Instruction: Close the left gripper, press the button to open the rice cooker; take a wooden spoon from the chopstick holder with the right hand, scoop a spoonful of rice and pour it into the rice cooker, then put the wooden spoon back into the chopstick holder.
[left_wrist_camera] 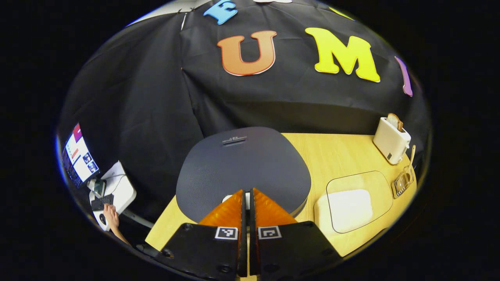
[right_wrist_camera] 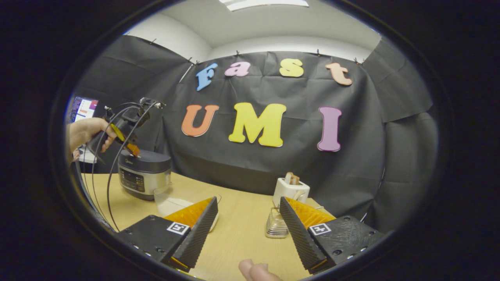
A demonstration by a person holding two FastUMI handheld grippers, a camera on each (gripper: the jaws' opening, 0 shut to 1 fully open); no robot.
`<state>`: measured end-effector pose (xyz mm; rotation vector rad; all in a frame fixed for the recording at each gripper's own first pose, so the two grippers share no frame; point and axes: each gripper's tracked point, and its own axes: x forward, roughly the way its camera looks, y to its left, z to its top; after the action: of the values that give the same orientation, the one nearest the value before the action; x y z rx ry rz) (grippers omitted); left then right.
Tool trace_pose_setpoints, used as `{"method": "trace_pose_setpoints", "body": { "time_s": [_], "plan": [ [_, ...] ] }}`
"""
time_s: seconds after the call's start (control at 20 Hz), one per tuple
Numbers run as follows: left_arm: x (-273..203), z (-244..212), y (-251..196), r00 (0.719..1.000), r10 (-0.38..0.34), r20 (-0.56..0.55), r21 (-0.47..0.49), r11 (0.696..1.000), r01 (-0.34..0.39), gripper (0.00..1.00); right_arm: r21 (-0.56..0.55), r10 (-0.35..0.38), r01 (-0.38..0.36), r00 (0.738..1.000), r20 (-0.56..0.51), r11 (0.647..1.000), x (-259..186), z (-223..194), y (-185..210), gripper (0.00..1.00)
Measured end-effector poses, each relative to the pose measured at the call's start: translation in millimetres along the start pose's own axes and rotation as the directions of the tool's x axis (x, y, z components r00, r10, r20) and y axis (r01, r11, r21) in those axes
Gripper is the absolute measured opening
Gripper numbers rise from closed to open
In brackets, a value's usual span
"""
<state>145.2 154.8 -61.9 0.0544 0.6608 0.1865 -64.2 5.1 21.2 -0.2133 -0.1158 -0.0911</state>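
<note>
Left gripper view: my left hand-held gripper (left_wrist_camera: pixel 246 195), pressed together, hovers over the heavy dark-grey rice cooker (left_wrist_camera: pixel 242 168) at the bench's (left_wrist_camera: pixel 332 152) left end. Right hand-held gripper (right_wrist_camera: pixel 248 214) spread; light, stiff wooden spoon (left_wrist_camera: pixel 411 156) far right, grasp its handle.

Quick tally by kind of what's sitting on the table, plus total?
Rice cooker, lid down: 1
Clear rice container: 1
Toaster, with bread in its slot: 1
Clear chopstick holder: 1
Wooden spoon standing in the holder: 1
Total: 5
</note>
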Motion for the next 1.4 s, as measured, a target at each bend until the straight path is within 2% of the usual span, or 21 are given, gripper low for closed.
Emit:
{"method": "trace_pose_setpoints", "body": {
  "time_s": [0.25,0.3,0.5,0.75,0.9,1.0,1.2,1.3,1.35,1.4],
  "plan": [
    [-2.3,1.3,0.0,1.000,0.001,-0.018,-0.038,0.999,-0.002,0.05,-0.030,-0.077,0.080,0.993,0.093,0.996,-8.7,21.0,-12.6,0.97],
    [-3.2,0.4,-0.6,0.999,-0.008,-0.035,-0.054,0.999,0.006,0.05,-0.035,-0.085,0.089,0.991,0.099,0.995,-8.8,21.8,-15.0,0.95],
    [-10.5,10.5,0.1,0.998,-0.029,-0.059,-0.111,0.994,0.022,0.04,-0.048,-0.079,0.083,0.993,0.091,0.995,-9.1,21.7,-15.1,0.97],
    [-52.2,49.9,11.2,0.996,0.024,0.088,-0.074,0.997,-0.018,0.04,-0.034,-0.054,0.056,0.997,0.056,0.998,-5.6,14.5,-14.2,0.95],
    [-84.9,61.2,-15.1,0.992,-0.063,0.110,-0.098,0.992,0.074,0.04,-0.003,-0.081,0.082,0.996,0.047,0.997,-5.5,13.5,-23.9,0.95],
    [-98.6,70.3,-14.6,0.985,-0.069,0.159,-0.077,0.994,0.082,0.04,0.034,-0.103,0.102,0.994,0.031,0.994,-4.8,11.5,-33.1,0.97],
    [-118.5,69.0,-22.0,0.976,-0.071,0.208,-0.044,0.996,0.082,0.06,0.116,-0.090,0.091,0.996,-0.018,0.989,-1.2,3.9,-45.3,0.95],
    [-125.9,63.7,-26.9,0.968,-0.071,0.241,-0.065,0.994,0.089,0.12,0.125,-0.096,0.098,0.995,-0.021,0.987,-1.0,4.0,-53.4,0.97],
    [-130.0,60.6,-32.7,0.964,-0.089,0.251,-0.064,0.992,0.108,0.13,0.132,-0.098,0.101,0.995,-0.024,0.986,-0.8,3.5,-56.4,0.95],
    [-135.2,56.6,-36.5,0.960,-0.097,0.264,-0.061,0.991,0.117,0.14,0.140,-0.092,0.095,0.995,-0.027,0.986,-0.8,2.9,-56.5,0.97]
  ]
}}
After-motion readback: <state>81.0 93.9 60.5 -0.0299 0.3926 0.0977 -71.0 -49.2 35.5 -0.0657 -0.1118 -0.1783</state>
